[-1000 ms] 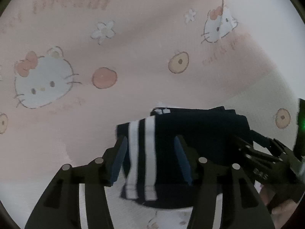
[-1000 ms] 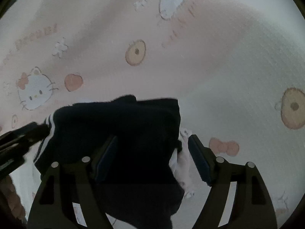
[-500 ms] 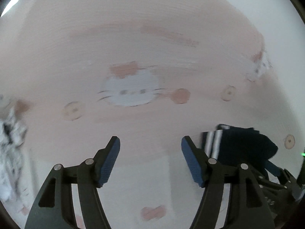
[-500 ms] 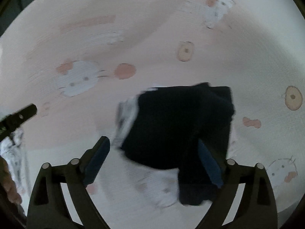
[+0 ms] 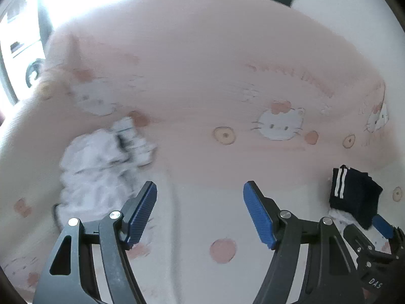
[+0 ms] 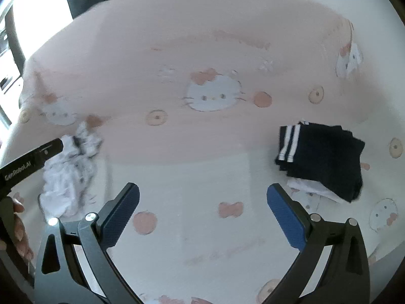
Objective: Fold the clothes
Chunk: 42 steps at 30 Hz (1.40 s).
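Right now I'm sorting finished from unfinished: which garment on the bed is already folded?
The dark navy garment with white stripes, a neat flat stack; the white patterned garment lies crumpled.

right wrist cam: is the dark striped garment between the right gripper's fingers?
No: the folded dark garment lies on the sheet beyond the right gripper, whose opening jaws hold nothing.

A bed (image 6: 202, 38) is seen, covered by a pink and white sheet (image 6: 207, 174) printed with cartoon cat faces, bows and round biscuit shapes. A dark folded garment (image 6: 326, 157) with two white stripes at one edge is laid on the sheet at the right, and a folded white piece (image 6: 311, 187) is partly covered by it. A crumpled white garment (image 6: 68, 174) with dark markings is left on the sheet at the left, well apart from the folded stack.
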### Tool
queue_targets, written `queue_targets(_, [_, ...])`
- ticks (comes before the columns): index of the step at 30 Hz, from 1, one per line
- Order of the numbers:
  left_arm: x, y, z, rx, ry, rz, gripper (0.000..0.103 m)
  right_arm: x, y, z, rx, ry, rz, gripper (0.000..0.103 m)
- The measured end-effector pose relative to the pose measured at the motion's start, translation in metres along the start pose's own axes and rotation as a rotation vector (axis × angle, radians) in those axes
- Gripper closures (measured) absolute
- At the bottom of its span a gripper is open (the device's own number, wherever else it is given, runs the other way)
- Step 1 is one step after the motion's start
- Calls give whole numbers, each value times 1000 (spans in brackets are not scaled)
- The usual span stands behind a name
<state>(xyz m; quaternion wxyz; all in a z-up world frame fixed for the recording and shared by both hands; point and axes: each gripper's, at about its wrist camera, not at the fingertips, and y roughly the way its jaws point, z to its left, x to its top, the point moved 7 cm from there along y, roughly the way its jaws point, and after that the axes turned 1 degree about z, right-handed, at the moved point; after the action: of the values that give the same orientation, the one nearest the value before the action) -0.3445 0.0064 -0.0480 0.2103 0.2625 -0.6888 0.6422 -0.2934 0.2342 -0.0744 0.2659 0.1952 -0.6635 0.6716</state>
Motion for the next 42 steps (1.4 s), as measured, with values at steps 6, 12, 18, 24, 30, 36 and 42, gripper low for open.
queue_targets(6, [-46, -68, 45, 17, 0, -44, 24, -25, -63, 60, 40, -58, -29, 1])
queue_targets(12, [-96, -122, 62, 10, 6, -72, 23, -77, -114, 83, 43, -75, -33, 1])
queue_targets(18, [-149, -157, 55, -14, 13, -71, 23, -140, -142, 77, 15, -87, 13, 1])
queue_targets(24, [-189, -181, 38, -56, 43, -83, 22, -192, -160, 52, -20, -40, 76, 1])
queue_targets(30, [-209, -195, 31, -57, 57, -85, 21, -217, -170, 37, -37, -39, 99, 1])
queue_targets(36, [-216, -193, 36, -63, 29, -59, 21, -210, -175, 32, -47, -61, 75, 1])
queue_targets(42, [-221, -188, 36, -68, 37, -41, 21, -201, -179, 29, -57, -62, 47, 1])
